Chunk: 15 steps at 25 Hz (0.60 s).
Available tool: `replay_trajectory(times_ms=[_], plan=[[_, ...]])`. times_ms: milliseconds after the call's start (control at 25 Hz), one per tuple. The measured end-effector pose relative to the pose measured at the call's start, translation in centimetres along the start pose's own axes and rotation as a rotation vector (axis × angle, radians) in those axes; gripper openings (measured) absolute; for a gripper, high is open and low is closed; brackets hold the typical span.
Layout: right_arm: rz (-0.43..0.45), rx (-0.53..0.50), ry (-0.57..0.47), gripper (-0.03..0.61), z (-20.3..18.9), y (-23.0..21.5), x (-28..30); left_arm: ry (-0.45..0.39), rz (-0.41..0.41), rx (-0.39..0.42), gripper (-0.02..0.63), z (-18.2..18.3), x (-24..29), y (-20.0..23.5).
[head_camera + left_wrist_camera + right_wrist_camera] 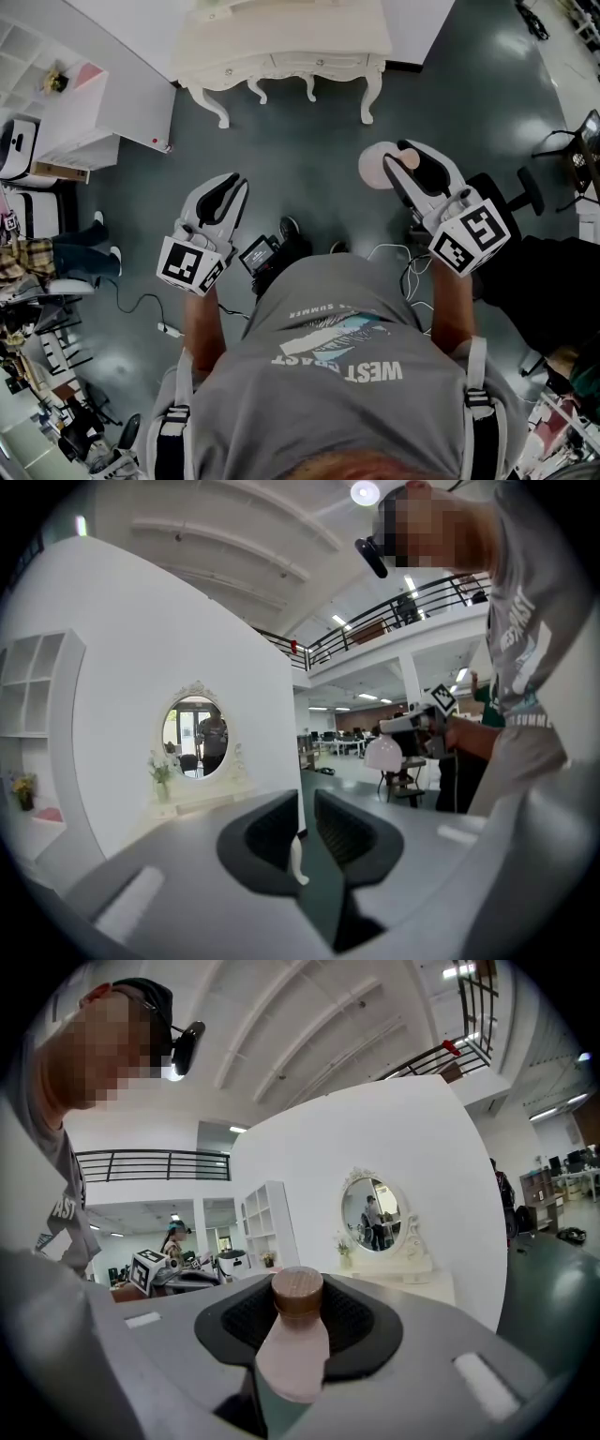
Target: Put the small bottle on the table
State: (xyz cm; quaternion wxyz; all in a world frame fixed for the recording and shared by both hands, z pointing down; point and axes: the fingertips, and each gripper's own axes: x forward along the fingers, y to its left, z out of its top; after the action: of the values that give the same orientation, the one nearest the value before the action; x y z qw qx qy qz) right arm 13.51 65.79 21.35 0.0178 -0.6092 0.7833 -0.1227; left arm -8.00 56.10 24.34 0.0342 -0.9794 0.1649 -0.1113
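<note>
My right tongs [405, 161] clamp the small pink, brown-capped bottle [292, 1344]; my left tongs [230, 184] stand narrowly parted; the white table [281, 42] lies far off.

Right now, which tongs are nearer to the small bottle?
Right. The right tongs are closed on the small bottle, so they touch it. The left tongs hold nothing and sit on the other side of the person's body, well apart from the bottle.
</note>
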Motion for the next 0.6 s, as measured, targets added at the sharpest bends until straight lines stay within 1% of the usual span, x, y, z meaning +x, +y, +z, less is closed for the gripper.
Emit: replay_trajectory(times_ms=[360, 600], plan=[[-0.051, 0.008, 0.009, 0.14, 0.7, -0.4, 3.8, -0.02, -0.062, 0.004, 0.054, 0.2, 2.1, 4.0], [-0.079, 0.019, 0.014, 0.14, 1.3, -0.8, 8.0, -0.018, -0.083, -0.009, 0.054, -0.4, 3.4, 8.9]])
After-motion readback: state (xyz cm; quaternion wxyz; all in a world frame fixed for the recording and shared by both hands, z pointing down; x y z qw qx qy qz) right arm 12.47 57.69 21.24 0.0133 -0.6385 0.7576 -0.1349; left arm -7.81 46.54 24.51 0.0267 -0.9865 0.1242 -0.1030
